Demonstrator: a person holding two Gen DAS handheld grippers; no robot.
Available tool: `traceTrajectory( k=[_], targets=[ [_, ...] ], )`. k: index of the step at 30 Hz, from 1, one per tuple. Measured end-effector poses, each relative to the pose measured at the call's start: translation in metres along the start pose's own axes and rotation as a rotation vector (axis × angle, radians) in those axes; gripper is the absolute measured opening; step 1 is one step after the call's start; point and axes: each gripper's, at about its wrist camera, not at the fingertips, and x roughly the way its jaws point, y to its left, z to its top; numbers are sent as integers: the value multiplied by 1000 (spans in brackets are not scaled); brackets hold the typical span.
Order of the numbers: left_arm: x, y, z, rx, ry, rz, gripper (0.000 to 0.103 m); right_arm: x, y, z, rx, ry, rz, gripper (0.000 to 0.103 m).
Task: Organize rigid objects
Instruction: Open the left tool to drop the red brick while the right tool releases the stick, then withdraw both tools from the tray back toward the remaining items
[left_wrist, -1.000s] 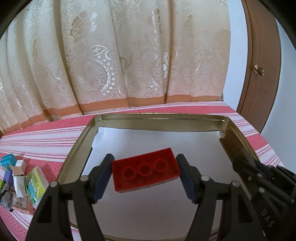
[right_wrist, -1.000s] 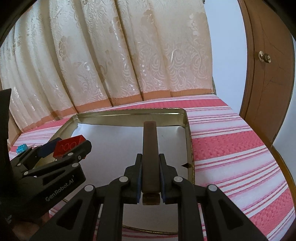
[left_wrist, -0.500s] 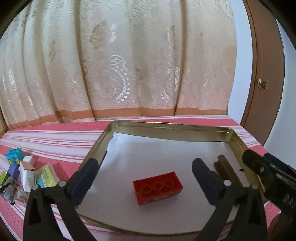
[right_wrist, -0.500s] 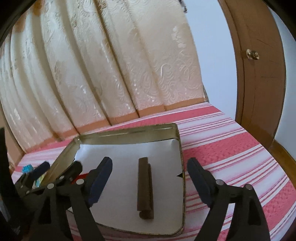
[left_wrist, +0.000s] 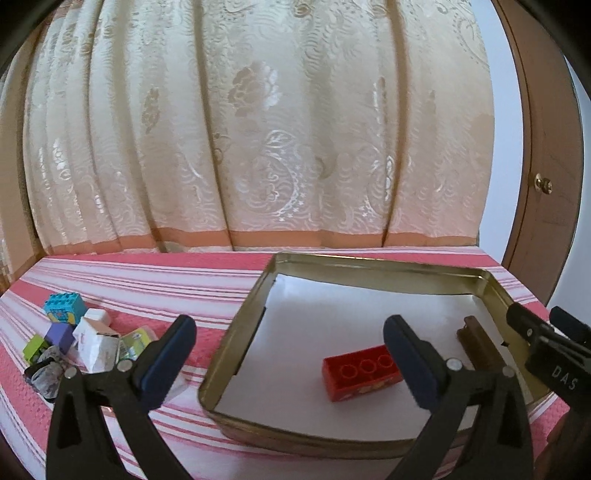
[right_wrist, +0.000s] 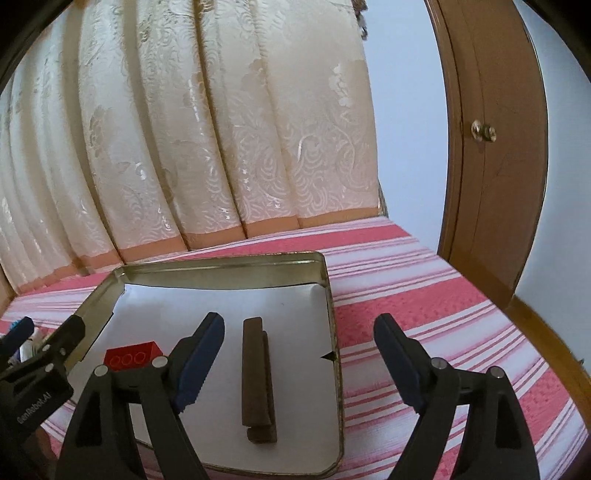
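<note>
- Looking along our left claw (left_wrist: 291, 354), we see its two blue pads spread wide with nothing between them; it is released.
- We take the golden tin tray (left_wrist: 376, 264) as our landmark. It lies on a red and white striped cloth (left_wrist: 147, 280), and a white paper sheet (left_wrist: 332, 317) covers its bottom.
- Inside the tray, toward its near edge, the red brick (left_wrist: 360, 371) lies flat on the paper with three round rings on its upper face. No pad touches it; the right finger of the left claw only stands in front of one end of it in the left view.
- Also inside the tray, close to its right wall, the brown bar (right_wrist: 255, 373) lies flat and points from the near edge toward the far wall. It is apart from the red brick.
- Our right claw (right_wrist: 299, 354) is released too: its pads stand wide, one at each side of the brown bar in the right view, and neither presses on it.
- Outside the tray, to its left on the cloth, a small heap of toy pieces (left_wrist: 74, 339) lies together, among them a turquoise block (left_wrist: 64, 306), a purple one and a white one.
- Behind the tray hangs a cream curtain (left_wrist: 258, 129), and to the right of the tray stands a brown wooden door (right_wrist: 491, 147) with a round knob.
</note>
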Motion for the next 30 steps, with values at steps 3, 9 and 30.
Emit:
traceTrajectory(
  k=[3,9,30],
  targets=[
    [-3,6,-2,-5,-4,5,103,-7,3,0,-9,-35,-37,85],
    [-7,18,-4,-19,1,0,103,-16,9,0,-21,-75,-114,85],
    [-28,68,-13,-13,8,-1,103,-33,50,-14,-44,-52,-147,85]
  ],
)
